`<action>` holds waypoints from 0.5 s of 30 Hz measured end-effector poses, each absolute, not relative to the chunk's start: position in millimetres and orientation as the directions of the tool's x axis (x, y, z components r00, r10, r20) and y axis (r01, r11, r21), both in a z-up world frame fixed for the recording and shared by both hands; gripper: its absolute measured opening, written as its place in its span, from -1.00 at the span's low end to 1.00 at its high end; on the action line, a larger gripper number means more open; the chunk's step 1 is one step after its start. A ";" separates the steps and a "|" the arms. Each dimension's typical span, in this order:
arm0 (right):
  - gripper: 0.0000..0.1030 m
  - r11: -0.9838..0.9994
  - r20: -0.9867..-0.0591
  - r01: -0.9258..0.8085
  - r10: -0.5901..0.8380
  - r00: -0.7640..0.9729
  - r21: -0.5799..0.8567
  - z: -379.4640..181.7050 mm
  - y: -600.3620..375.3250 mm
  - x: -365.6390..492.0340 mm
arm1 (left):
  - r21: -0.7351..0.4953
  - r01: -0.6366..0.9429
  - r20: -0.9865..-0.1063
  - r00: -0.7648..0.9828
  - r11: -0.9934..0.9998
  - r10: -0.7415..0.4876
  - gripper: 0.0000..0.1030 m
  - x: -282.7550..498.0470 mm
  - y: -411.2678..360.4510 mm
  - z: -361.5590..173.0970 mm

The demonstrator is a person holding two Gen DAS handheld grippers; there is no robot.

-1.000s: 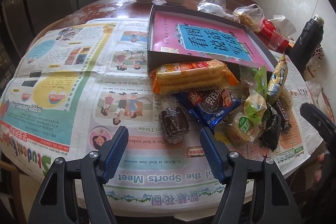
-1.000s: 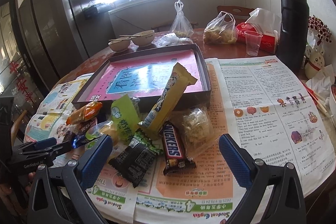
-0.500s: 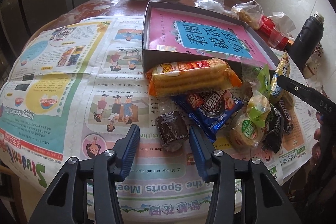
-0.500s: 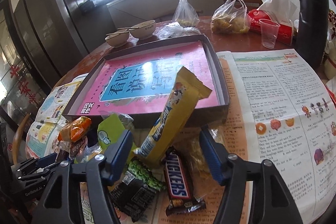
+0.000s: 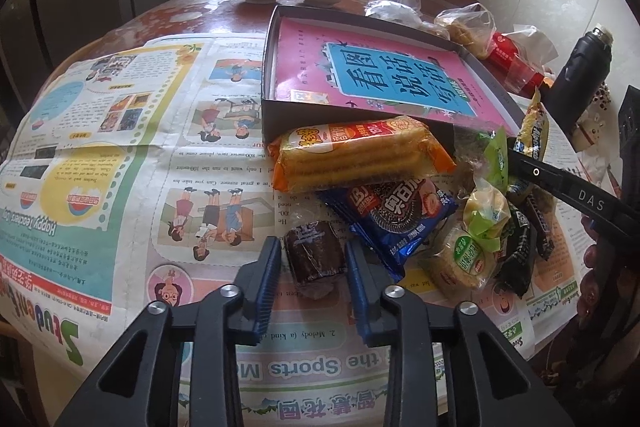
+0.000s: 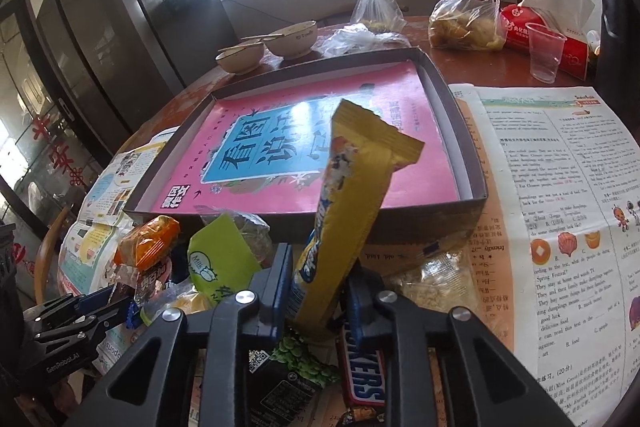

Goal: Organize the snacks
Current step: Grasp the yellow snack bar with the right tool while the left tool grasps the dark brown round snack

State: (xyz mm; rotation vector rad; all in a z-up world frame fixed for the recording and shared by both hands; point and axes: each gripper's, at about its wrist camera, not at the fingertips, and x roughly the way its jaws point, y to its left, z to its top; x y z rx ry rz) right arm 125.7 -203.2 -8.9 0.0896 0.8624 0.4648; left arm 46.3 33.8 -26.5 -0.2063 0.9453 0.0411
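Left wrist view: the left gripper (image 5: 313,261) was closing on a small brown wrapped cake (image 5: 315,254), pads touching both sides; it lay on the newspaper (image 5: 120,155) just in front of the shallow box (image 5: 340,113).

Right wrist view: the right gripper (image 6: 316,293) was closing on a yellow snack bar (image 6: 348,211) that leaned up against the box's (image 6: 476,187) near wall, beside a Snickers bar (image 6: 362,373).
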 end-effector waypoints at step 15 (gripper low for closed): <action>-0.65 0.886 -0.638 -0.362 0.461 0.618 0.289 20.0 -221.5 116.6 | -0.197 -0.120 -0.769 0.634 0.973 -0.077 -0.47 30.6 44.3 -3.6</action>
